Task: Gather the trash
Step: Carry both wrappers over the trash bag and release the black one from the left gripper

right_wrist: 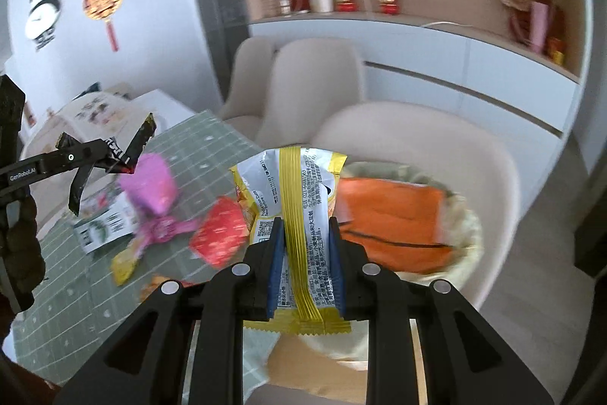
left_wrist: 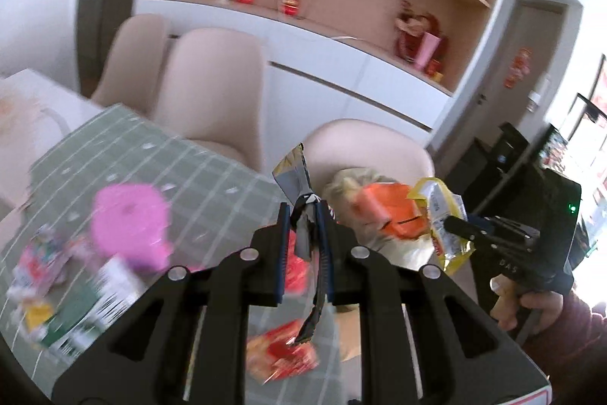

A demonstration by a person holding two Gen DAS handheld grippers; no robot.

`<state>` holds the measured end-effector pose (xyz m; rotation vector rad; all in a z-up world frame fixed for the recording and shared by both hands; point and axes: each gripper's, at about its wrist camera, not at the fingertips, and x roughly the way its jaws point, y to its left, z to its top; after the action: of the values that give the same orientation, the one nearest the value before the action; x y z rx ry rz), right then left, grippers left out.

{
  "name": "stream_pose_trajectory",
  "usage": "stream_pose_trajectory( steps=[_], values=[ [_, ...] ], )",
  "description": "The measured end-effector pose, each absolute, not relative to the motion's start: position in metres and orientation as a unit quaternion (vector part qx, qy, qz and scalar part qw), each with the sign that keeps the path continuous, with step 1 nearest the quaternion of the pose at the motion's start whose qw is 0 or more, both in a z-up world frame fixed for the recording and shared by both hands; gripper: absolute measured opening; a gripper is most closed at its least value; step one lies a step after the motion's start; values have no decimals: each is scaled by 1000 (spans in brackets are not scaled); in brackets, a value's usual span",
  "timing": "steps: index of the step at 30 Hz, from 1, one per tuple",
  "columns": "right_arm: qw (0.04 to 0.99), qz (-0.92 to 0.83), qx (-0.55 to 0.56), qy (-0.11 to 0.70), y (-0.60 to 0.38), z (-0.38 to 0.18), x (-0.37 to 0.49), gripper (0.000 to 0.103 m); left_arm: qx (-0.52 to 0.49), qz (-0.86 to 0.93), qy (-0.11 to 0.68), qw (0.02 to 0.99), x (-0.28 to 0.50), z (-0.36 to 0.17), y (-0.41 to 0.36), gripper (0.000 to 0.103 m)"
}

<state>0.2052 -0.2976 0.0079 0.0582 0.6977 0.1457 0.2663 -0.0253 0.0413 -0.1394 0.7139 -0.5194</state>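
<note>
Right tongs clamp a yellow-striped snack wrapper; "GenRobot.AI"-marked left tongs pinch a dark wrapper.

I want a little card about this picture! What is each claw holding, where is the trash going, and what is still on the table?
left claw: shut on a dark silver wrapper
right claw: shut on a white and yellow snack bag
trash bin: lined with a pale bag, beside the table, an orange packet already inside
table: green checked cloth
still on table: pink toy, red packet, small yellow wrapper, green and white box
</note>
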Motion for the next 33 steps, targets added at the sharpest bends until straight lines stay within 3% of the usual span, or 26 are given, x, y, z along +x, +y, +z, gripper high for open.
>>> stream_pose_trajectory(
  steps=[16,23,33],
  values=[
    [940,-4,56,338,-402,8,232,22,-59,-361,370,854,345,16,-182,14],
    [938,-5,42,344,-413,-4,249,22,-56,-363,413,834,368,-15,-217,14],
    [934,0,55,353,-434,-21,264,22,25,-326,502,800,388,-70,-262,14]
  ],
)
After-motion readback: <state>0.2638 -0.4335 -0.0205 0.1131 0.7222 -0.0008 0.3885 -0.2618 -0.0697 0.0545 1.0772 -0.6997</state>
